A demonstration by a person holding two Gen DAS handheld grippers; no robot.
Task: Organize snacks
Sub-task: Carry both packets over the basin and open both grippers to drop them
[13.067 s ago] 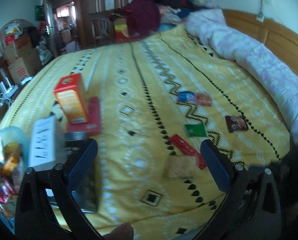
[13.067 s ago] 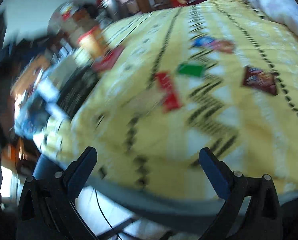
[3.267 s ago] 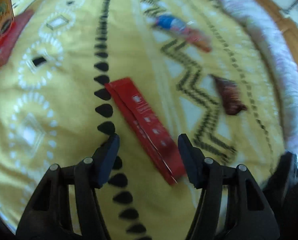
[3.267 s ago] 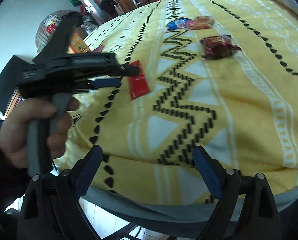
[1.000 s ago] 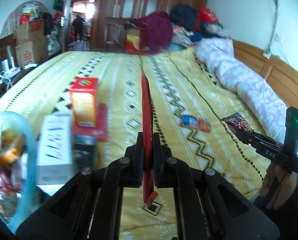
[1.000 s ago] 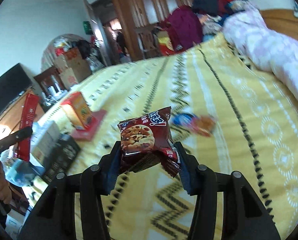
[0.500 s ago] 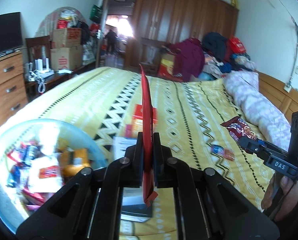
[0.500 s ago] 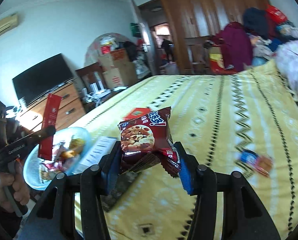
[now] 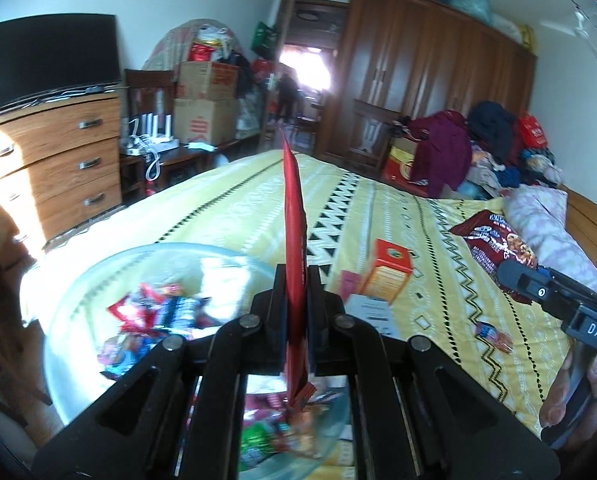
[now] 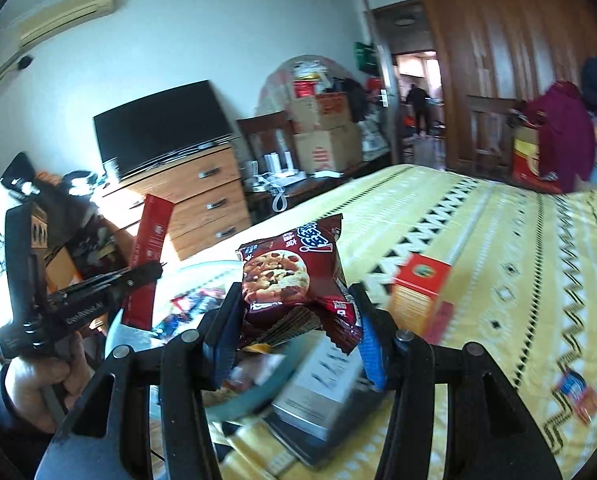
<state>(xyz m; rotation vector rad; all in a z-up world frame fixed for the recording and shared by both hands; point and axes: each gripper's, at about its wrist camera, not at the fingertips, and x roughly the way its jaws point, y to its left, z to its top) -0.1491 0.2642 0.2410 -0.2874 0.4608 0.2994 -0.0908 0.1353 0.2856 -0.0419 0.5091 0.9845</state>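
In the left wrist view, the left gripper (image 9: 297, 312) stands in the lower centre of the frame with its jaws pressed tight on a long red snack packet (image 9: 294, 240), which is seen edge-on and rises upright to the middle of the picture. Below and to the left of the gripper there is a clear glass bowl (image 9: 78, 300) with many colourful snack wrappers (image 9: 154, 316) inside it; the lower end of the red packet hangs over the bowl. At the right edge of the same view, the right gripper (image 9: 510, 270) holds a dark red cookie packet (image 9: 494, 246) above the yellow patterned bedspread (image 9: 378, 208). In the right wrist view, this gripper fills the bottom of the frame, its blue-padded fingers (image 10: 372, 348) closed on both sides of the cookie packet, which shows a chocolate chip cookie on its front. The left gripper appears at the left of this frame, in a hand (image 10: 38, 380), with the red packet held over the bowl's rim. An orange and red box (image 9: 386, 276) stands on the bedspread right of centre, a white box (image 9: 368, 314) lies just beside it, and a small blue and orange wrapper (image 9: 494, 334) lies farther right.
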